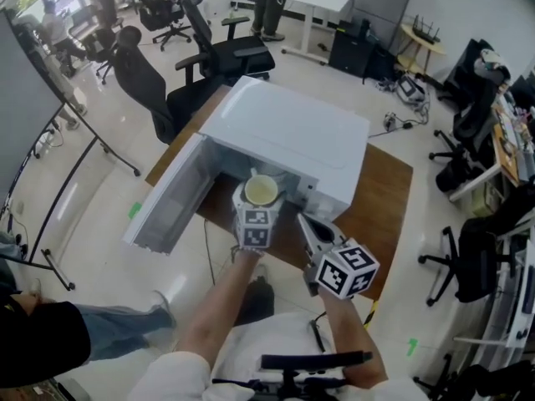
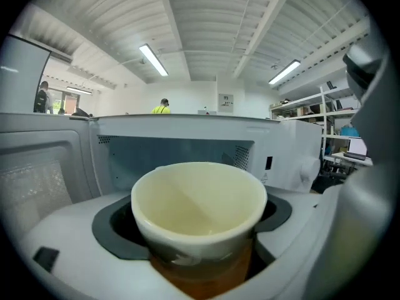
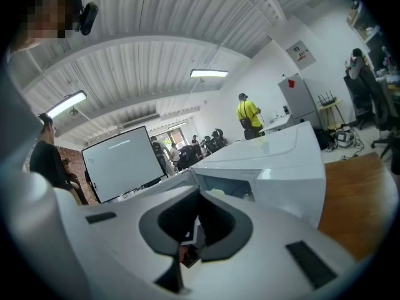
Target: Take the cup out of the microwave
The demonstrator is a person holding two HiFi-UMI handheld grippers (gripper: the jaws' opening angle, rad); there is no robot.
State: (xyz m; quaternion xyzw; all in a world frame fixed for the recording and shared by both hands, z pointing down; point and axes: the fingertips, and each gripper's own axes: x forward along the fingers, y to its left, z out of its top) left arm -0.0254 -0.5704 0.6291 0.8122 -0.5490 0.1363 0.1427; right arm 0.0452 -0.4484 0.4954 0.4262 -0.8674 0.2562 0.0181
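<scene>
Head view: right claw point(image 1: 306, 224) nearest, over the wooden surface point(image 1: 386, 192). Beside it, the left claw point(image 1: 257, 207) holds the cup point(image 1: 261, 190) at the microwave's point(image 1: 288, 132) mouth, door point(image 1: 163, 200) swung wide to the left.
Left gripper view: jaws clamp the cream-lined cup, cavity point(image 2: 175, 150) open behind.
Right gripper view: jaws together, empty.

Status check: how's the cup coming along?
Left gripper shut on the cup, cup at the mouth of the microwave. Right gripper shut, empty. Door wide open, nothing in the way.
</scene>
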